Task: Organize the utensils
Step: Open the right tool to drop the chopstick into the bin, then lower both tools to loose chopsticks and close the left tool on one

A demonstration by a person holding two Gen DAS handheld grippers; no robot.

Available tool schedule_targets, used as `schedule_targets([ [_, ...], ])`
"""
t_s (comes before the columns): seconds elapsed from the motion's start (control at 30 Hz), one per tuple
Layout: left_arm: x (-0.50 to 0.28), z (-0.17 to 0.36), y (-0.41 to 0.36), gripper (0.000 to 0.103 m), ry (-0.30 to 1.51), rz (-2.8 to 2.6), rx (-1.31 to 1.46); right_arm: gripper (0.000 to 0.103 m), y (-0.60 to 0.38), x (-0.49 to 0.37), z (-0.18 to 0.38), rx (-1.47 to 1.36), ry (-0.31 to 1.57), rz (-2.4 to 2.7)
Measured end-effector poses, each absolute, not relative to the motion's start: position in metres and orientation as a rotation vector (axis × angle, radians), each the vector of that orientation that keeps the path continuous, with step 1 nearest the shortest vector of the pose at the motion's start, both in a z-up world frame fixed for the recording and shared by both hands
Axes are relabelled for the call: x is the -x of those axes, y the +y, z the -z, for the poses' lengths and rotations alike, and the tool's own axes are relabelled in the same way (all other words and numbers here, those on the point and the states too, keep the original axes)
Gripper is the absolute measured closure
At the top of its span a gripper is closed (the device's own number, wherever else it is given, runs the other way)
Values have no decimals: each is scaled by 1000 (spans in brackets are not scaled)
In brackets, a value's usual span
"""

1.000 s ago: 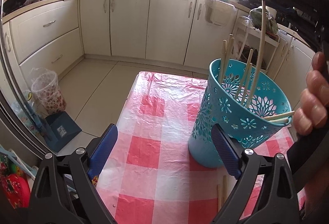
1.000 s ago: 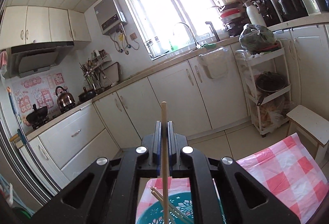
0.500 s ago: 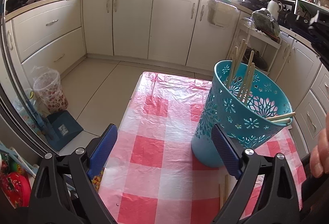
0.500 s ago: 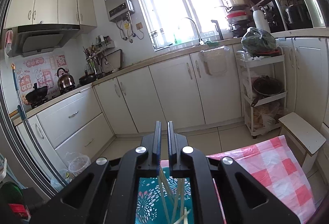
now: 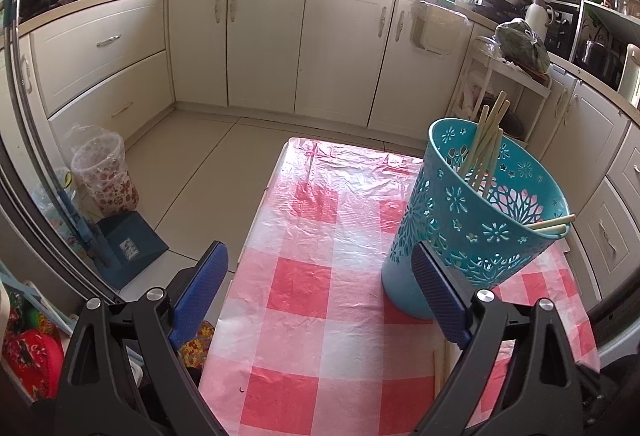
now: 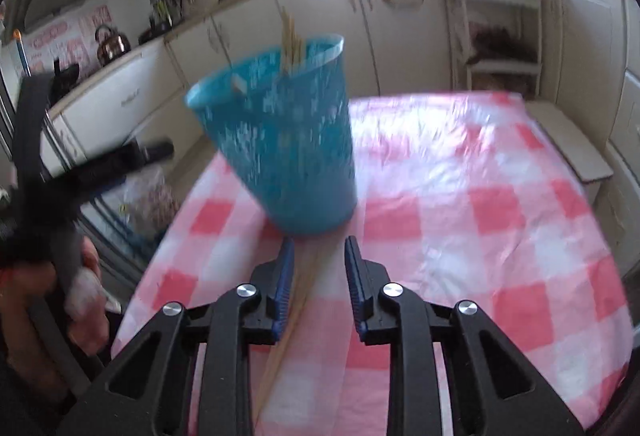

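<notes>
The right gripper (image 6: 318, 278) has its ribbed blue pads (image 6: 285, 276) parted, nothing pinched between them. Pale wooden chopsticks (image 6: 298, 300) lie flat on the cloth in that gap, close to the left pad; motion blur hides whether they touch it.

The left gripper (image 5: 318, 298) is spread wide and empty, its textured blue pads (image 5: 200, 286) on black plastic arms. The right-hand pad sits just in front of the basket's base.

That basket (image 5: 472, 220) is teal plastic, round and tapering, its wall punched with flower and star cutouts. It stands on the table, with several slim wooden sticks (image 5: 486, 140) leaning out over the far rim and two more (image 5: 550, 225) over the near rim.

The tablecloth (image 5: 320, 244) is glossy, crinkled plastic in pink and white checks.
</notes>
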State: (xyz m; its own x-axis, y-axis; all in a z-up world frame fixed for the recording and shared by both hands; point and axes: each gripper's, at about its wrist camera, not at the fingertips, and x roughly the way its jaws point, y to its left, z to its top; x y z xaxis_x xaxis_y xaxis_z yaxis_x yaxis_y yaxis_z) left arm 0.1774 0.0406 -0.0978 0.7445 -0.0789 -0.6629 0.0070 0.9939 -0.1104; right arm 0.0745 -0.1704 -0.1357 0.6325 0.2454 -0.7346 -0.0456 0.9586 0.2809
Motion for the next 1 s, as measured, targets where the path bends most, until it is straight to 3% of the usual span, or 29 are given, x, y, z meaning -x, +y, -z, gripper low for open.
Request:
schedule_targets([
  [0.33,-171,105,48,14,759,42,117,86,-141,-113,175,-176,990,-156],
  [0.5,-173,108,44,14,770,53,101,95,-135,-109,176,-80,1010,-196],
  [0.7,-172,117,34,14,813,84,75,96,-147,-92,171,71,1047,-255],
  [1.0,-135,163,-40,14,943,240,-121,96,-184,-76,171,-66,1068,-222],
])
